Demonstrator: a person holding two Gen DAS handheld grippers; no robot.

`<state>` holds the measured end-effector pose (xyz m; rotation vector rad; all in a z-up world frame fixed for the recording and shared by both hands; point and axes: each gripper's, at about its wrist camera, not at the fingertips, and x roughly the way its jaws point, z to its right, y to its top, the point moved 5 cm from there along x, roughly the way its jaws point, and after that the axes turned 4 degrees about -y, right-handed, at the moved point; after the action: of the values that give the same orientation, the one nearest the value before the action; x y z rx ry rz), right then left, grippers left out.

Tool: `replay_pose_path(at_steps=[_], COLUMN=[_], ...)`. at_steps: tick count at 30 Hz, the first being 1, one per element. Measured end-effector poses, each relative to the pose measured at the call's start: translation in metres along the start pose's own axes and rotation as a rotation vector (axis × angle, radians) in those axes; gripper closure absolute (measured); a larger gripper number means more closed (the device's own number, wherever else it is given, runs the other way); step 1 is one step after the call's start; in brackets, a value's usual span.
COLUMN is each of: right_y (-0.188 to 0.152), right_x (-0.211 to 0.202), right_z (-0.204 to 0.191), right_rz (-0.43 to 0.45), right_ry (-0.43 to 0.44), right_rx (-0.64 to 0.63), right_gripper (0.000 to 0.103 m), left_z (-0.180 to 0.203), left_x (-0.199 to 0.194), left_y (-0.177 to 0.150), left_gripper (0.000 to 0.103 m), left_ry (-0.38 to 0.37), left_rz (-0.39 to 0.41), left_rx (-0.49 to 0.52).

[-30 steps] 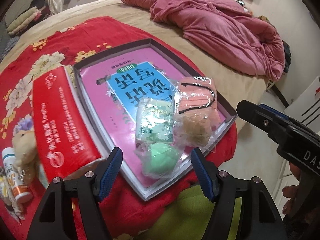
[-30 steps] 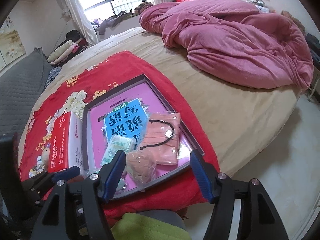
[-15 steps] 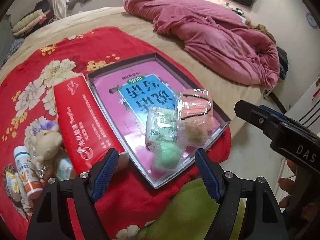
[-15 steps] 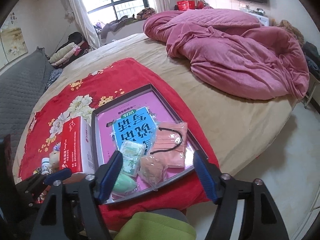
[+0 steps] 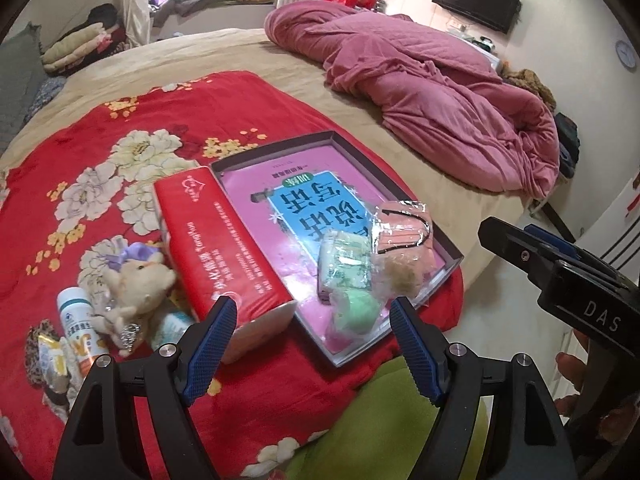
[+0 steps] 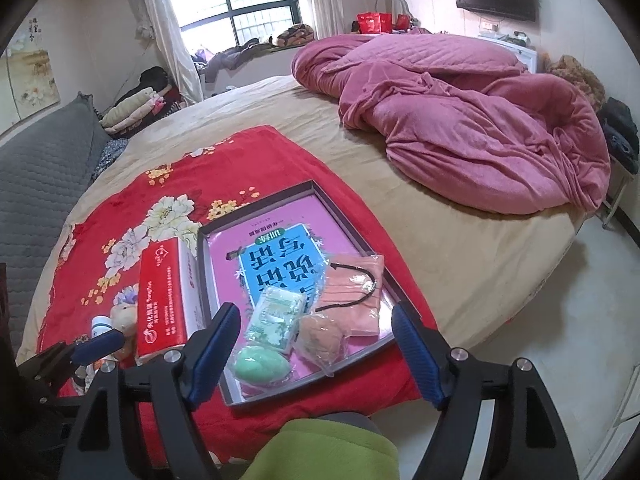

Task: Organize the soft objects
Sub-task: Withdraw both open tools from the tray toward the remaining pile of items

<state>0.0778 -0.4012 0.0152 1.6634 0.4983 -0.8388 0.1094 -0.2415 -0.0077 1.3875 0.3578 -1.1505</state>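
right wrist: tray [image 6: 362, 240] on red blanket [image 6: 104, 216], apparently level.

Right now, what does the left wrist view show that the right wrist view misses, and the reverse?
Left wrist only: the snack packets beside the white bottle, and the plush toy in full. Right wrist only: the grey quilted cushion and the window. Both: the tray, the red tissue box, the pink duvet, and both claws open, holding nothing.
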Motion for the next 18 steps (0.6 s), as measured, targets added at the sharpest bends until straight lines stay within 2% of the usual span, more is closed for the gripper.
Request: replay_pose_path(at_steps=[18], right_y=[0.006], right_x=[-0.029], right_z=[-0.037], right_rz=[0.043], right_ry=[0.012], right_rx=[-0.046], right_gripper=[0.025], left_z=[-0.03], left_x=[-0.043], left_y=[-0.002], left_gripper=[0.023], left_ry=[0.03], left_rz=[0.053], left_rx=[-0.033])
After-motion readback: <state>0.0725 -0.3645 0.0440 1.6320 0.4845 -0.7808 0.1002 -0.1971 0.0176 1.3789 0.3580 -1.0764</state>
